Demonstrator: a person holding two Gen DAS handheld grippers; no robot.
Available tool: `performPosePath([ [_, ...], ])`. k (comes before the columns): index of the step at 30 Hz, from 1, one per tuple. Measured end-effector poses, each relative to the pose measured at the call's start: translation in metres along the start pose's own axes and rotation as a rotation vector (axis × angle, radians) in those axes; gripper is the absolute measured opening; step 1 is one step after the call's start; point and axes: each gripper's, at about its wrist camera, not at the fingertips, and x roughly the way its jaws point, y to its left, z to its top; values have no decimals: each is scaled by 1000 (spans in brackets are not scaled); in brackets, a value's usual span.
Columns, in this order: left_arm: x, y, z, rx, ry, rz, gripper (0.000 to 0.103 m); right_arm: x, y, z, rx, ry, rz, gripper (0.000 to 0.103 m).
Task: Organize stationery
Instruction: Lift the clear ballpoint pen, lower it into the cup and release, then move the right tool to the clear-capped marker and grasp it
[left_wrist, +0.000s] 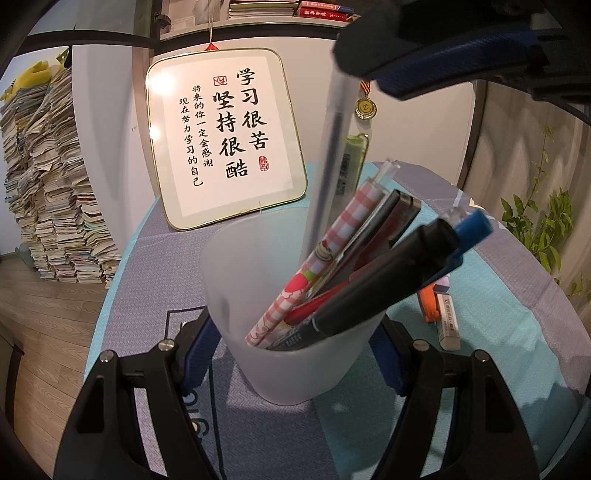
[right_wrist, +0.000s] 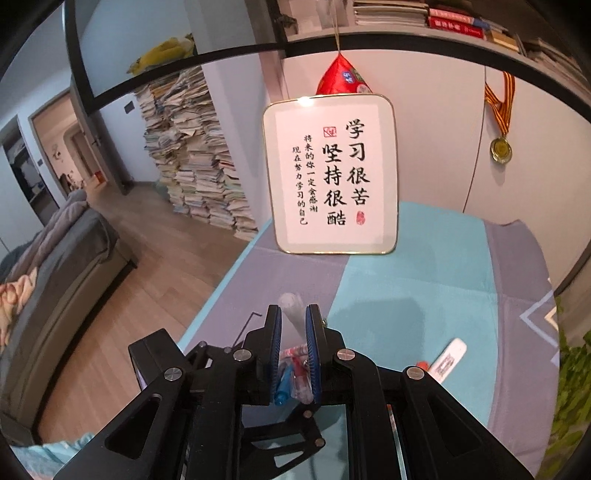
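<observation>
A frosted plastic cup (left_wrist: 295, 362) stands on the teal and purple desk mat (left_wrist: 155, 266). My left gripper (left_wrist: 291, 334) is shut on it, one finger at each side. The cup holds several pens, among them a pink checked pen (left_wrist: 332, 243), a black marker (left_wrist: 388, 284) and a blue-capped pen (left_wrist: 472, 225). My right gripper (left_wrist: 369, 62) hovers above the cup, shut on a translucent grey pen (left_wrist: 328, 158) whose lower end reaches down into the cup's mouth. In the right wrist view that pen (right_wrist: 291, 314) sits pinched between the blue pads (right_wrist: 275, 332) of the right gripper (right_wrist: 293, 314).
A white eraser (left_wrist: 448, 328) and an orange item (left_wrist: 428, 302) lie on the mat right of the cup. A framed calligraphy sign (left_wrist: 225, 136) leans on the wall behind. A medal (left_wrist: 365, 107) hangs there. A plant (left_wrist: 546, 221) stands right; stacked books (left_wrist: 48, 184) left.
</observation>
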Motion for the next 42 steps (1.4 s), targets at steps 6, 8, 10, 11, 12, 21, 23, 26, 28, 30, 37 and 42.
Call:
performPosePath([
  [6,0,0,0,0,0,0,73,-24,-13,-3,48,-57,19,13],
  [8,0,0,0,0,0,0,73,-33,-21,-7,71,-81,10,13],
  [10,0,0,0,0,0,0,73,-35,-32,-14,99,-74,-14,13],
  [11,0,0,0,1,0,0,73,-33,-41,-20,129,-57,-34,13],
  [12,0,0,0,1,0,0,73,-30,-50,-25,159,-40,-46,13],
  [21,0,0,0,0,0,0,73,36,-114,-90,386,184,-135,13],
  [23,0,0,0,1,0,0,73,43,-113,-98,391,210,-162,13],
  [26,0,0,0,1,0,0,73,52,-109,-102,386,226,-174,14],
  [28,0,0,0,0,0,0,73,57,-105,-103,377,237,-171,31],
  [30,0,0,0,1,0,0,73,60,-103,-105,372,242,-171,41],
  [37,0,0,0,1,0,0,73,68,-90,-111,258,261,-252,25],
  [42,0,0,0,0,0,-1,73,44,-103,-120,233,242,-283,17],
])
